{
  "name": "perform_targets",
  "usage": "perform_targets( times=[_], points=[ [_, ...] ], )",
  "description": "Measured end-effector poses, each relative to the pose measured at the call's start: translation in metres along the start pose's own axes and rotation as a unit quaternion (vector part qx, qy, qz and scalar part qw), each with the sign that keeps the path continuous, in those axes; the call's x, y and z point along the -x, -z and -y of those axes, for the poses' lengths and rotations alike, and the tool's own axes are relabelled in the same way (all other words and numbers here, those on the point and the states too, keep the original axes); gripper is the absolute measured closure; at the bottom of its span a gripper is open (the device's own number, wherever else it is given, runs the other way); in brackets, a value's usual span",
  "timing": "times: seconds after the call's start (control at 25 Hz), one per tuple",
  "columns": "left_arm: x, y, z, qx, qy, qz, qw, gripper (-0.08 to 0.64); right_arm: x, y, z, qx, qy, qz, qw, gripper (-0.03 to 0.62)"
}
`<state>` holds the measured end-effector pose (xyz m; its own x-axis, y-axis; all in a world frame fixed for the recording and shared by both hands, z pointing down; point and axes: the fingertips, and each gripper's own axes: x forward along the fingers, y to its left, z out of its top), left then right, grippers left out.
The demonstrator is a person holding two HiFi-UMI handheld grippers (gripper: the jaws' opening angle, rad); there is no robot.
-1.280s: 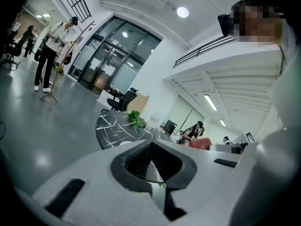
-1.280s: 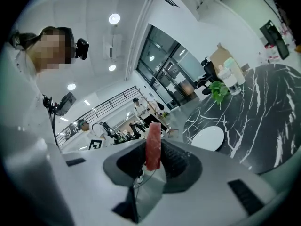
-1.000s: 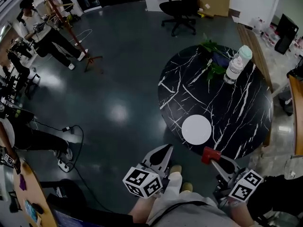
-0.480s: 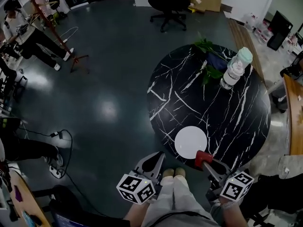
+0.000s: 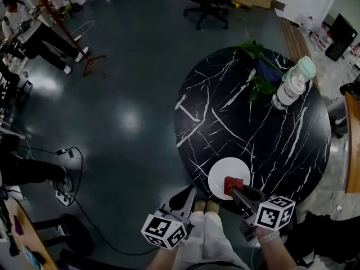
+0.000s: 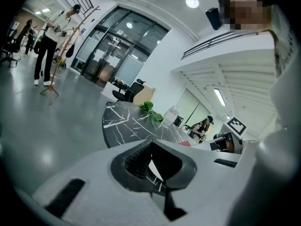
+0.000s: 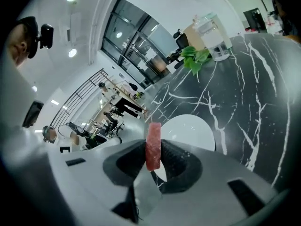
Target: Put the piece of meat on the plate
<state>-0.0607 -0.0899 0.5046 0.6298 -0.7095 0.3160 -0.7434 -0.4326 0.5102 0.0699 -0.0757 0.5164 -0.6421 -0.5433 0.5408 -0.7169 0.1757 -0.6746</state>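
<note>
Meat clamped edge-up in right tongs over white plate on desk; left tongs together, empty.

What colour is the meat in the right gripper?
The piece of meat is reddish-pink, clearest in the right gripper view.

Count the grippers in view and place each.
2. The left gripper hangs off the near edge of the table; the right gripper holds the piece of meat above the plate.

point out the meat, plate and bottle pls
piece of meat (image 7: 153,147): right gripper view, its red front edge.
plate (image 5: 219,173): head view, bare white left part.
bottle (image 5: 288,90): head view, clear body.
</note>
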Motion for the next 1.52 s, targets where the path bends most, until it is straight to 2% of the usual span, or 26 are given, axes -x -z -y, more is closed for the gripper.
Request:
perform_targets(
  times=[0.16,0.32,0.56,0.8,1.16,1.32,1.52],
  points=[
    [-0.02,-0.005,0.002,-0.052,0.011,0.028,0.9982,0.552,-0.015,0.0,0.005,-0.014,0.005,-0.024,1.0,0.5],
    [-0.035,-0.009,0.0,-0.071,0.008,0.042,0.9965,0.551,-0.026,-0.002,0.005,-0.021,-0.002,-0.043,0.999,0.5],
    [-0.041,-0.013,-0.007,-0.067,-0.004,0.063,0.9958,0.552,-0.034,0.0,0.006,-0.02,-0.012,-0.076,0.997,0.5],
    [-0.032,-0.009,-0.013,-0.063,-0.015,0.063,0.9959,0.552,-0.04,0.007,0.014,0.034,0.014,-0.108,0.994,0.5],
    [-0.021,-0.005,-0.011,-0.061,-0.025,0.066,0.9957,0.552,-0.039,-0.001,0.019,0.164,0.059,-0.089,0.981,0.491],
    [-0.019,-0.006,-0.005,-0.061,-0.022,0.068,0.9956,0.551,-0.032,-0.019,0.022,0.218,0.089,-0.036,0.971,0.385],
    [-0.017,-0.005,0.0,-0.065,-0.021,0.067,0.9954,0.551,-0.019,-0.035,0.02,0.23,0.091,0.012,0.969,0.364]
  ],
)
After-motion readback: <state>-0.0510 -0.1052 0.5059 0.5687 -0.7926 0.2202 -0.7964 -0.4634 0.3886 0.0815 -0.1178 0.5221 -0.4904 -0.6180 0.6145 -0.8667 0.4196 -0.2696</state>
